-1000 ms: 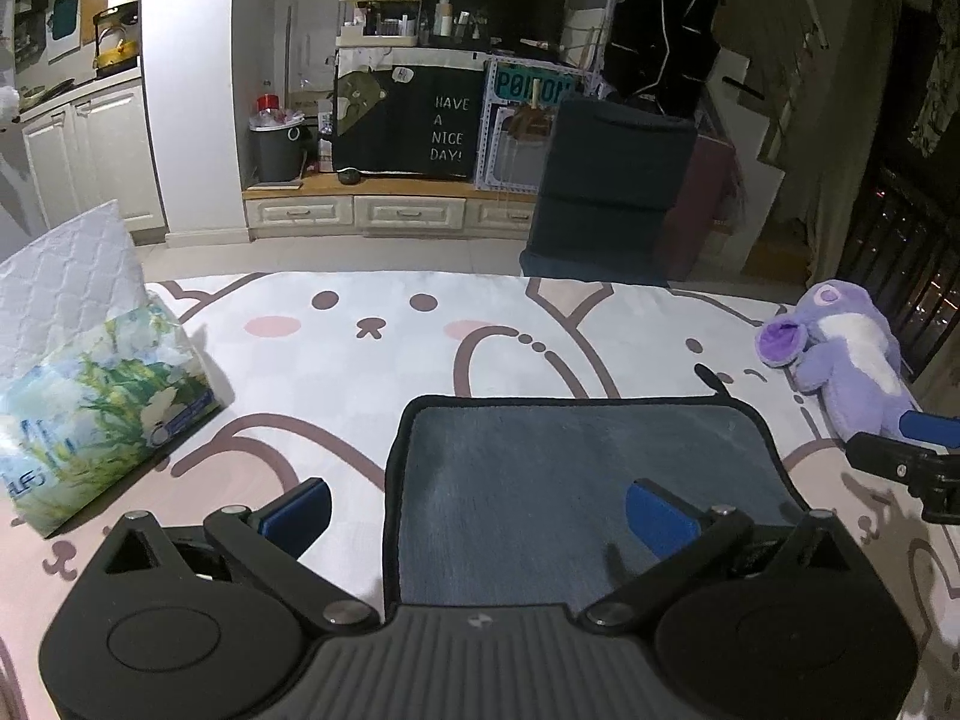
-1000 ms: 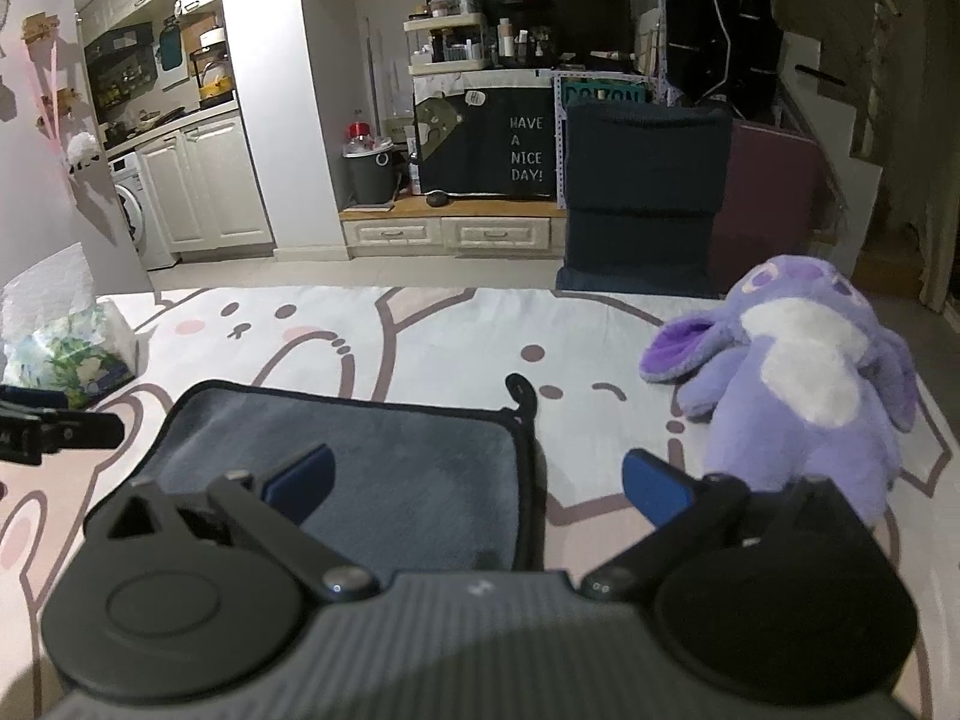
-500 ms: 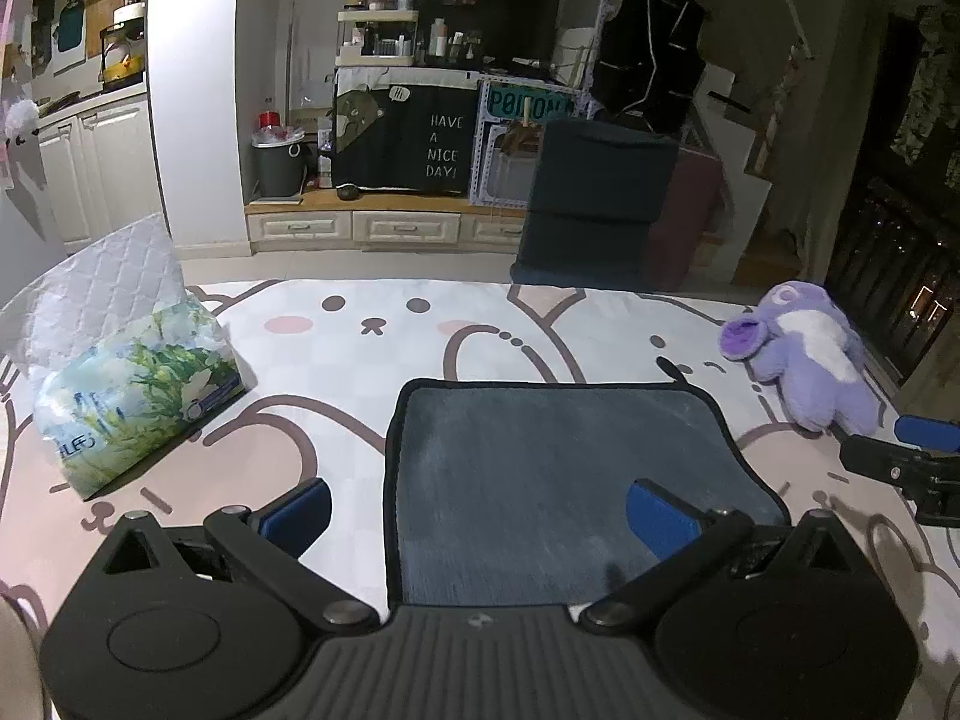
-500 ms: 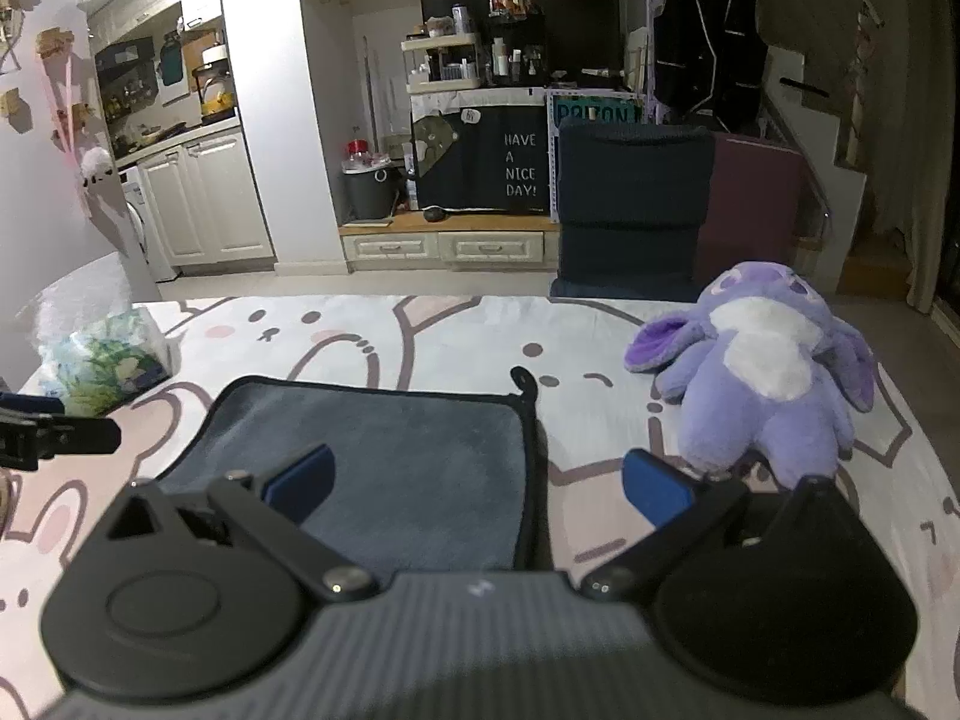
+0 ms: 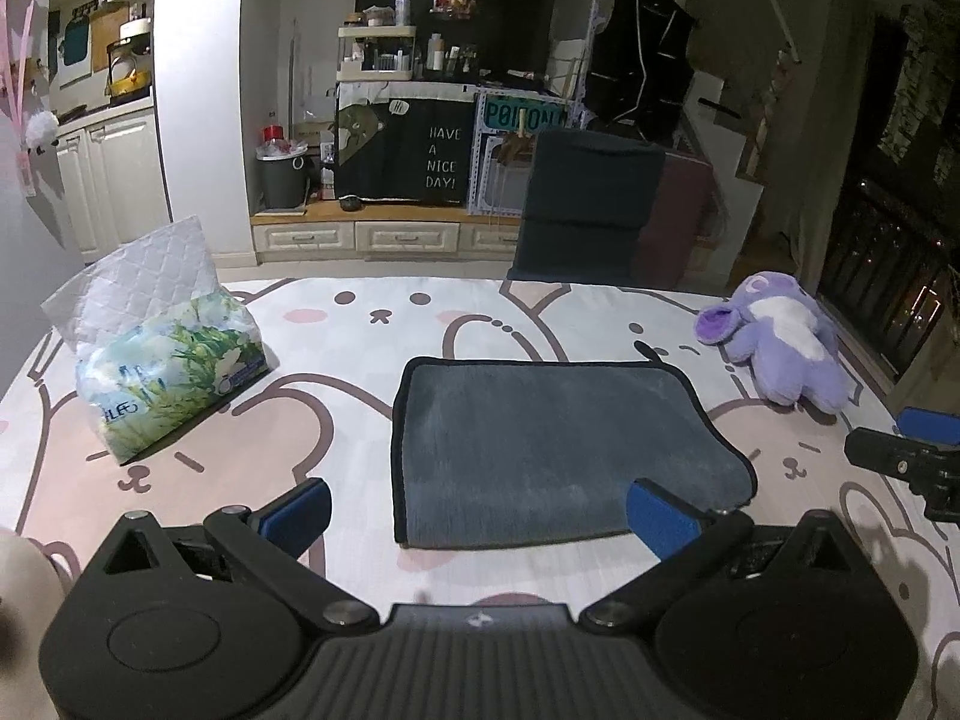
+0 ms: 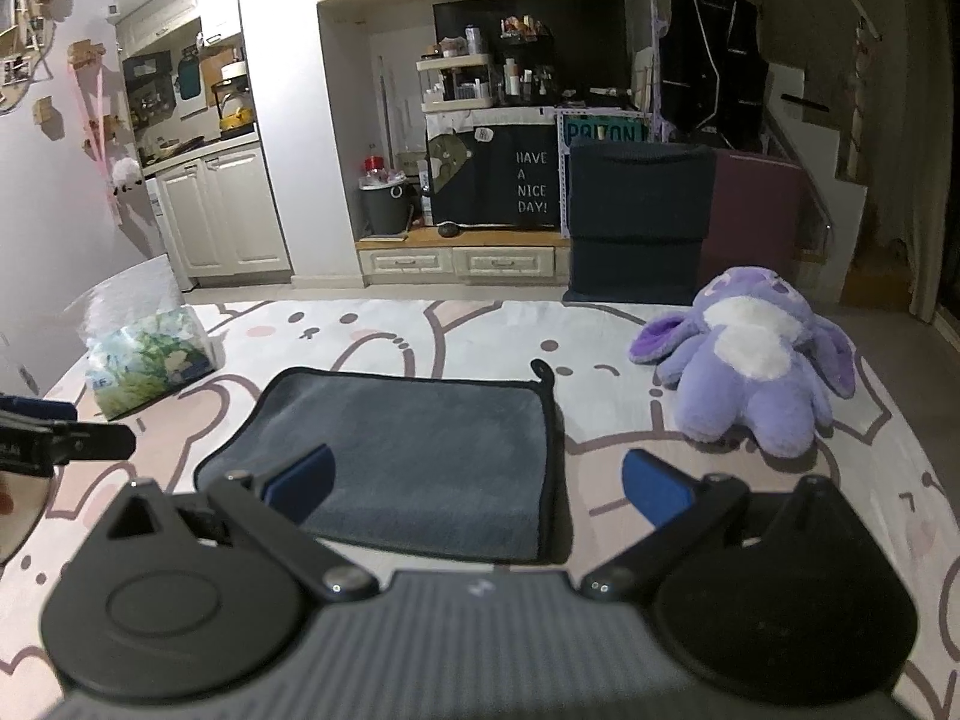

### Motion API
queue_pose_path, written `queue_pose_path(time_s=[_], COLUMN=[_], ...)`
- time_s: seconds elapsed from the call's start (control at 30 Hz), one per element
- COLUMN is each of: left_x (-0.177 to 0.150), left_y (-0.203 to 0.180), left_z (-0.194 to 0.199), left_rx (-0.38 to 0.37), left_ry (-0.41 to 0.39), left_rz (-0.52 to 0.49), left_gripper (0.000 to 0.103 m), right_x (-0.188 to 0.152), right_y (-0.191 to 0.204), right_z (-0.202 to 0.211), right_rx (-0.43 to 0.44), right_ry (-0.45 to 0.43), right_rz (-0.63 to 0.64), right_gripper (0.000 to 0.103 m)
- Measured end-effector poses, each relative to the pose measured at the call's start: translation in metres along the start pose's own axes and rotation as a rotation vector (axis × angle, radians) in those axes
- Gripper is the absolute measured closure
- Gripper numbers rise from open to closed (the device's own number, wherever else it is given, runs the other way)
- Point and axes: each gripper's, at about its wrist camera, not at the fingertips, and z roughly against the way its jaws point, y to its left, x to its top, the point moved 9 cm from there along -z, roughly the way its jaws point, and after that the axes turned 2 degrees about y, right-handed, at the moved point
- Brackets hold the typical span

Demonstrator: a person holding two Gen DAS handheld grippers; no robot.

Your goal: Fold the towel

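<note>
The grey towel (image 5: 540, 444) lies flat mid-bench, with bare patterned cloth of the bench (image 5: 420, 312) on all four sides of it. Toward the left edge a tissue pack (image 5: 168, 384) stands well apart from the towel, leaving an open lane between them. Near the far right corner a purple plush toy (image 6: 750, 366) sits apart from the towel's right border, with a clear strip between. The left gripper (image 5: 477, 516) hangs wide open above the near edge, and the right gripper (image 6: 474, 489) likewise, its left finger over the towel's near part. Each gripper's tip juts in from the other's side.
</note>
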Motion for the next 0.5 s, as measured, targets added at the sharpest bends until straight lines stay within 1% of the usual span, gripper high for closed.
queue_pose_path(time_s=[0.5], left_x=[-0.019], left_y=[-0.014], left_z=[0.042], left_rx=[-0.017], left_ry=[-0.04], left_rz=[0.007], left_gripper=[0.0], right_x=[-0.021], right_y=[0.008], right_z=[0.047], right_rx=[0.006], right_ry=[-0.034], right_rz=[0.02], right_gripper=[0.0])
